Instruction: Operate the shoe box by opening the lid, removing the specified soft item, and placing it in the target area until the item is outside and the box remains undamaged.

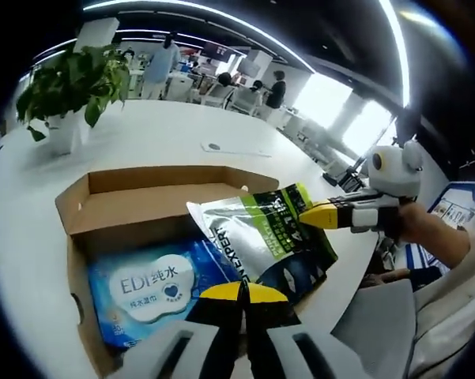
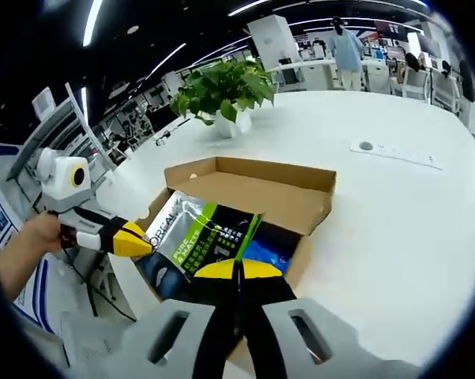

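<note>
The silver-green pouch (image 1: 273, 237) is pinched at opposite edges by the right gripper (image 2: 239, 272) and left gripper (image 1: 241, 294), held above the open box (image 1: 142, 201) on the white bench (image 2: 395, 229).

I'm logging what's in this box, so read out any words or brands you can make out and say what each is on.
"EDI纯水" on the blue pack in the box.
"L'OREAL" along the silver-green pouch, right gripper view.
"EXPERT" on that pouch, left gripper view.
Smaller print on both packs: too small to read.
Poster behind the right gripper: blurred.
</note>
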`<state>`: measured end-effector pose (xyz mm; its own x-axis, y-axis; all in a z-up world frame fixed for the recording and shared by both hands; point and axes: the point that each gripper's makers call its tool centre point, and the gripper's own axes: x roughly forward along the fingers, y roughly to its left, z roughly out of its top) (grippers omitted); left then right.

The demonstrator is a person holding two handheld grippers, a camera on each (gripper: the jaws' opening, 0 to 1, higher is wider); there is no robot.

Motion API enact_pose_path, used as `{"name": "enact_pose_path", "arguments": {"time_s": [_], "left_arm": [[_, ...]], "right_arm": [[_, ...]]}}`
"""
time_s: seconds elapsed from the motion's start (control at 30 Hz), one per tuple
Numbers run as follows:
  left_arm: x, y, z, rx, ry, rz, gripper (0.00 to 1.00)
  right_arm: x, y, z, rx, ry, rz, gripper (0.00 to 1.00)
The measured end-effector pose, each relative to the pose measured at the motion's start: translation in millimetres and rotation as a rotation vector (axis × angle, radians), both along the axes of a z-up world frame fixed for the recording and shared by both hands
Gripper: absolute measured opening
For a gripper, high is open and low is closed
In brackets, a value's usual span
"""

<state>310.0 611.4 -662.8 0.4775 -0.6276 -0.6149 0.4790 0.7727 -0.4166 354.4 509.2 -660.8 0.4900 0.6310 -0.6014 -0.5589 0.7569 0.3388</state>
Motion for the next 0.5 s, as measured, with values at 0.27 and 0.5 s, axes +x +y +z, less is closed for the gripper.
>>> {"name": "enact_pose_path", "arguments": {"time_s": [0.27,0.5], "left_arm": [[2.0,-29.6,0.3,-0.001,0.005,-0.040,0.00],[8.1,-52.0,0.0,0.002,0.005,-0.075,0.00]], "right_arm": [[0.8,-31.3,1.5,-0.026,0.002,-0.023,0.00],[2.1,-57.3,0.3,-0.037,0.011,-0.051,0.00]]}}
